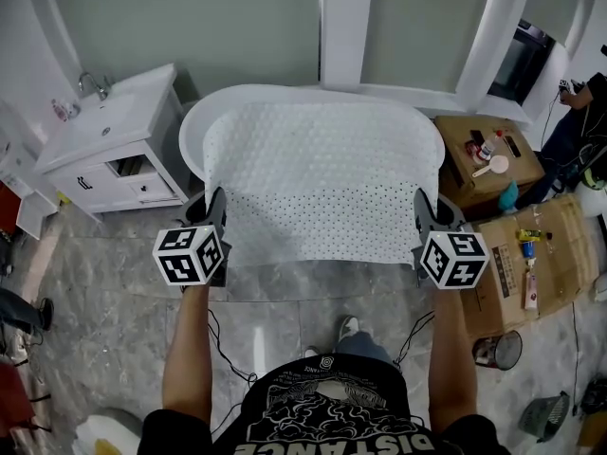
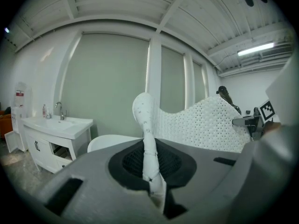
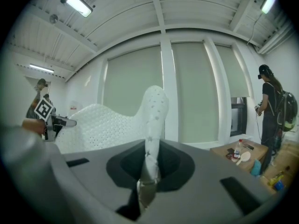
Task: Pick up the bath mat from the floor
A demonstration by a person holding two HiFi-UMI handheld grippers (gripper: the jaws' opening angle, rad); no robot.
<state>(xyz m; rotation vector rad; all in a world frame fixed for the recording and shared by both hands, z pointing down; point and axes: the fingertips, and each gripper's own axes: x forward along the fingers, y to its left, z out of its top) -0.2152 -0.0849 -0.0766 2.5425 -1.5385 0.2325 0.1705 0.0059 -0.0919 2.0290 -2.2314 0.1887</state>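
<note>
Firmly, left claw (image 1: pixel 215 205) and right claw (image 1: pixel 423 207) pinch a perforated bath mat (image 1: pixel 322 173).

Not much room straight ahead: bathtub (image 1: pixel 190 136) just past and below the left hand-held gripper (image 1: pixel 216 205) and the right hand-held gripper (image 1: pixel 423 209), with a wall and a white column (image 1: pixel 346 27) behind it. Gap between the two closed off by the bath mat (image 1: pixel 322 183) stretched across. Outward of the left one, blocked pretty quick by a white vanity (image 1: pixel 114 150). Outward of the right one, cardboard boxes (image 1: pixel 469 173) loaded with bottles and bits, plus a person (image 1: pixel 579 126) farther off. Below and back toward the body, open marble floor (image 1: pixel 104 320), just dangling cables (image 1: pixel 223 344) and a small bin (image 1: pixel 500 351) low behind the right one. High ceiling (image 2: pixel 140 8) well above both.
</note>
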